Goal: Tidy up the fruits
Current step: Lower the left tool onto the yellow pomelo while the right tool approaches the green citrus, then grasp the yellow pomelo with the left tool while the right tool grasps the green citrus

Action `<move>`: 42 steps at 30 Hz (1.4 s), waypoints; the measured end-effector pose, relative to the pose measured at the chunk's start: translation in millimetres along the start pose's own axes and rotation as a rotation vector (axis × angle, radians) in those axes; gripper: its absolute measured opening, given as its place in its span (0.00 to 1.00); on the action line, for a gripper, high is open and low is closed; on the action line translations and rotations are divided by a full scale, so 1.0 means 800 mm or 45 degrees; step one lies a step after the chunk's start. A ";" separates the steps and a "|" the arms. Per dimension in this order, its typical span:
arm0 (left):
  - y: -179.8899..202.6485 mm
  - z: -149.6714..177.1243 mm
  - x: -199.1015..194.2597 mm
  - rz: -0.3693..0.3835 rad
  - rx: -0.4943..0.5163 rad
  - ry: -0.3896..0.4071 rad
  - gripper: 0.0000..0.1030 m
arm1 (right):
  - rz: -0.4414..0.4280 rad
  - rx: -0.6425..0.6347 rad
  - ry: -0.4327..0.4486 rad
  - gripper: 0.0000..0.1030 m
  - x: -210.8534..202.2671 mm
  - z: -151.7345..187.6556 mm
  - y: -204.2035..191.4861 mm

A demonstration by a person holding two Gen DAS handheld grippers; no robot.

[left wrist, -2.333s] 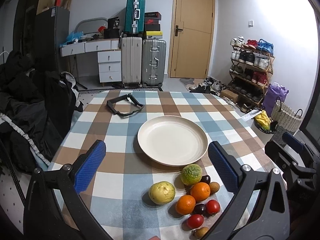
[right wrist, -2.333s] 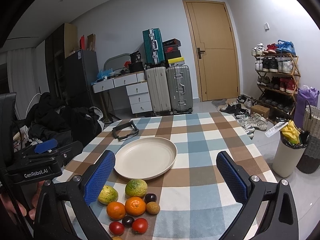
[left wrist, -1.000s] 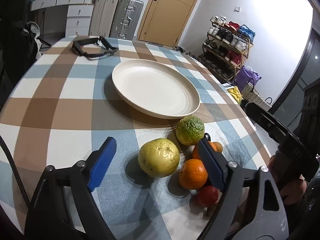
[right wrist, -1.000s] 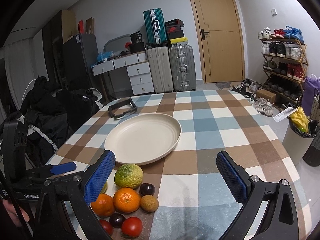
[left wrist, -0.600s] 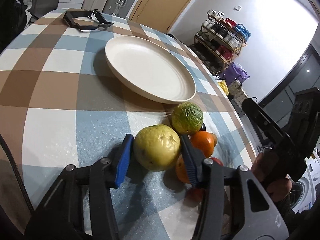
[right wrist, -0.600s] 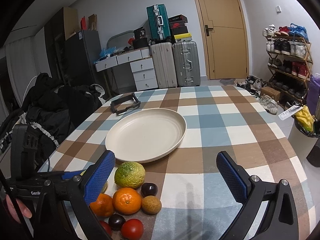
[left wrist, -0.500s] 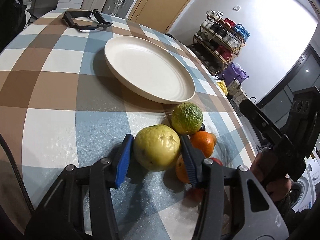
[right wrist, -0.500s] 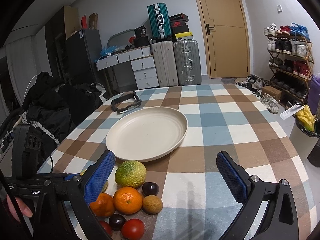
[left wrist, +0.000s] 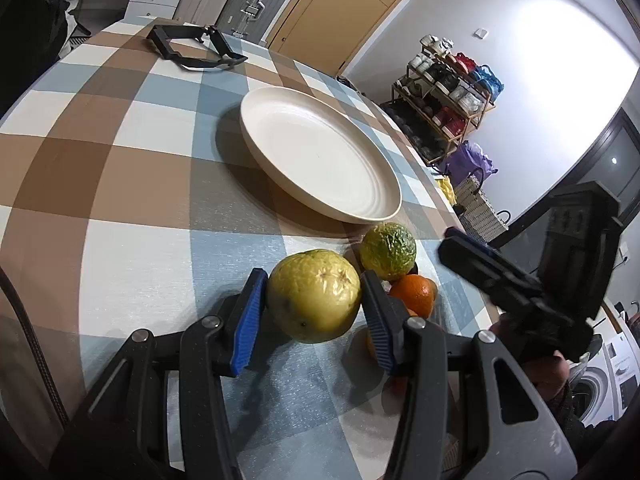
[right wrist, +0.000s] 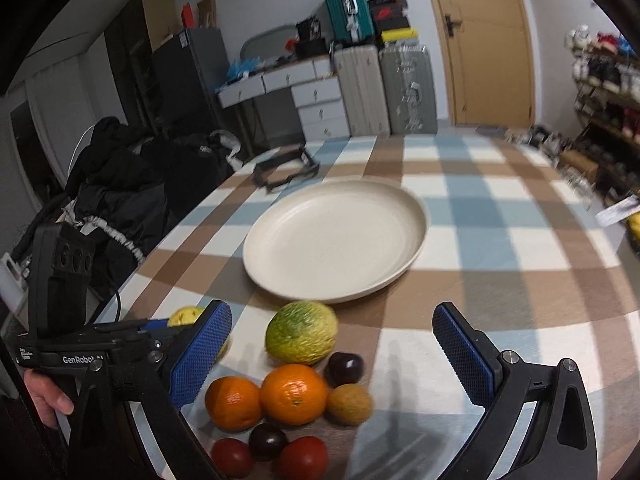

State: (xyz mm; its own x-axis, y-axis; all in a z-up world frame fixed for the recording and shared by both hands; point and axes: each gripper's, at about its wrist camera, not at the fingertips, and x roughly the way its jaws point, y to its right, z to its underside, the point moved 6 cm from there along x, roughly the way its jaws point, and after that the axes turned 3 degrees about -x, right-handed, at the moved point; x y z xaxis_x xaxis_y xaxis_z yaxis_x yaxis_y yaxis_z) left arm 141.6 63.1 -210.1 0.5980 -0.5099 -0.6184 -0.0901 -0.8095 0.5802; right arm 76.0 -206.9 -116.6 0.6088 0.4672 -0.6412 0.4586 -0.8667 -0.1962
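1. Fruits lie in a small group on the checked tablecloth (right wrist: 500, 208), near the table edge closest to the person and just in front of the plate (right wrist: 336, 236).
2. The left gripper (left wrist: 312, 312) has just been closing, and its blue pads (left wrist: 250, 316) now press on both sides of the yellow fruit (left wrist: 314, 296), which sits on the cloth at the left side of the group.
3. The green fruit (right wrist: 302, 332) is just beside the plate rim, almost touching it.
4. Behind it, toward the person, lie two oranges (right wrist: 294, 394), a brown fruit (right wrist: 350, 404), two dark plums (right wrist: 346, 368) and two red fruits (right wrist: 302, 458), all close together, several touching.
5. The right gripper (right wrist: 332, 356) hangs over this group with its jaws spread wide and nothing between its pads.
6. The plate is bare inside and has free cloth on its right side and behind it.
7. A black frame (left wrist: 196, 50) lies near the far edge of the table, well apart from the plate.
8. To the right of the fruits the cloth is free up to the table edge.
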 end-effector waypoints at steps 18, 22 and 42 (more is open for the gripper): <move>-0.014 0.011 -0.032 -0.086 0.019 0.047 0.44 | 0.014 -0.145 -0.222 0.74 0.061 0.016 -0.038; -0.018 0.009 -0.037 -0.098 0.015 0.057 0.44 | 0.036 -0.188 -0.263 0.58 0.067 0.022 -0.043; 0.012 -0.025 -0.050 -0.140 0.068 0.093 0.44 | -0.147 -0.019 -0.062 0.49 0.025 -0.010 -0.025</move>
State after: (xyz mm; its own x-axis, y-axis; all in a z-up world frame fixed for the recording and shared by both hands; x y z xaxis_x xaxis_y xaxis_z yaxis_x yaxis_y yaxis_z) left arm 132.8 81.4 -169.5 0.6627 -0.3960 -0.6356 -0.0616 -0.8747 0.4808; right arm 84.2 -179.0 -119.3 0.5193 0.5541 -0.6506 0.5337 -0.8049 -0.2595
